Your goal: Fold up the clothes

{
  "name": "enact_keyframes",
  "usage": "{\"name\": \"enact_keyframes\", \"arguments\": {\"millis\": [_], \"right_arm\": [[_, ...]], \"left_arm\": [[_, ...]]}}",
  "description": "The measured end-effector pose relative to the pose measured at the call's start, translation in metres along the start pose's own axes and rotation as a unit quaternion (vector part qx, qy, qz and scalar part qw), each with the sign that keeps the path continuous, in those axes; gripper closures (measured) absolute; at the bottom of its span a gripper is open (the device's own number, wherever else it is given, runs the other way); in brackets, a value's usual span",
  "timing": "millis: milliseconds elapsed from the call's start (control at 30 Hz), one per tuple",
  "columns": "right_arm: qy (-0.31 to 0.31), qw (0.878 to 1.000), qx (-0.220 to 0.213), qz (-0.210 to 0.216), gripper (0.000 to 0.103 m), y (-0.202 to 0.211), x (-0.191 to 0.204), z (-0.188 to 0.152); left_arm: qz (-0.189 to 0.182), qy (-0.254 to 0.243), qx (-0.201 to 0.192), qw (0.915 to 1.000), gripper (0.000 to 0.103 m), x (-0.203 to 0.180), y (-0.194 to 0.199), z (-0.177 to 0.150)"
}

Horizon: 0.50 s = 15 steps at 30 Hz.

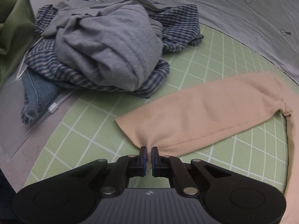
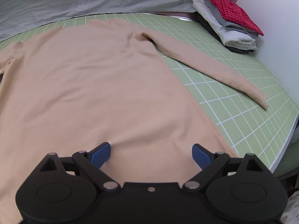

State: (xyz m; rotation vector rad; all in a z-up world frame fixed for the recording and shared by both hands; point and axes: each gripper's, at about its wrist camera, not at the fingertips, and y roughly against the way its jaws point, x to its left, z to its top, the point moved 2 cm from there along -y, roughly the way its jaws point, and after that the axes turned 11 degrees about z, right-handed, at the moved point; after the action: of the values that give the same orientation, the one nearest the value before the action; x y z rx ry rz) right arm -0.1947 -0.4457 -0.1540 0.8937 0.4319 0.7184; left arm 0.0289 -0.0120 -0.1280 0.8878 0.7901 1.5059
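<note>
Left wrist view: left tool (image 1: pixel 149 152) is clamped on the cuff end of the beige sleeve (image 1: pixel 205 110), fabric bunched into a pucker between the pads. The sleeve lies flat on the green grid mat (image 1: pixel 89 123), running from the tool toward 2 o'clock, where it joins the body of the beige shirt at the frame's right edge. Gripping at the cuff makes sense: it gives control of the whole sleeve, so it can likely be swung across the body as the first fold. The unfolded clothes pile (image 1: pixel 104 44) sits at 11 o'clock, grey top over blue plaid pieces, clear of the sleeve, probably parked there as the to-do stack. A clear zip bag (image 1: pixel 37 119) lies under the pile's near edge at 9 o'clock. Grey sheet (image 1: pixel 243 18) covers the far side.

Right wrist view: right tool (image 2: pixel 151 153) is spread wide, pads apart and nothing pinched between them, low over the lower part of the beige shirt (image 2: pixel 93 84); whether the tips touch cloth I cannot tell. The shirt is laid out flat on the mat, neck toward 12 o'clock, its other sleeve (image 2: pixel 214 69) angled out toward 4 o'clock. That flat spread is what folding needs. The open tool probably waits to pin or grab the hem. The folded stack (image 2: pixel 229 26) sits at 2 o'clock, red check piece on top, kept off the working area as finished items.
</note>
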Motion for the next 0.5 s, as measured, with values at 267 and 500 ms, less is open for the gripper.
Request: {"name": "enact_keyframes", "arguments": {"millis": [267,500], "right_arm": [[-0.005,1.0,-0.001,-0.005,0.001,-0.002,-0.003,0.0],[-0.043,0.999,0.005,0.021,0.0,-0.005,-0.017,-0.001]], "left_arm": [[-0.003,0.031,0.015,0.9994,0.095,0.022,0.002,-0.013],[-0.009,0.077,0.025,0.9967,0.057,0.027,0.002,-0.014]]}}
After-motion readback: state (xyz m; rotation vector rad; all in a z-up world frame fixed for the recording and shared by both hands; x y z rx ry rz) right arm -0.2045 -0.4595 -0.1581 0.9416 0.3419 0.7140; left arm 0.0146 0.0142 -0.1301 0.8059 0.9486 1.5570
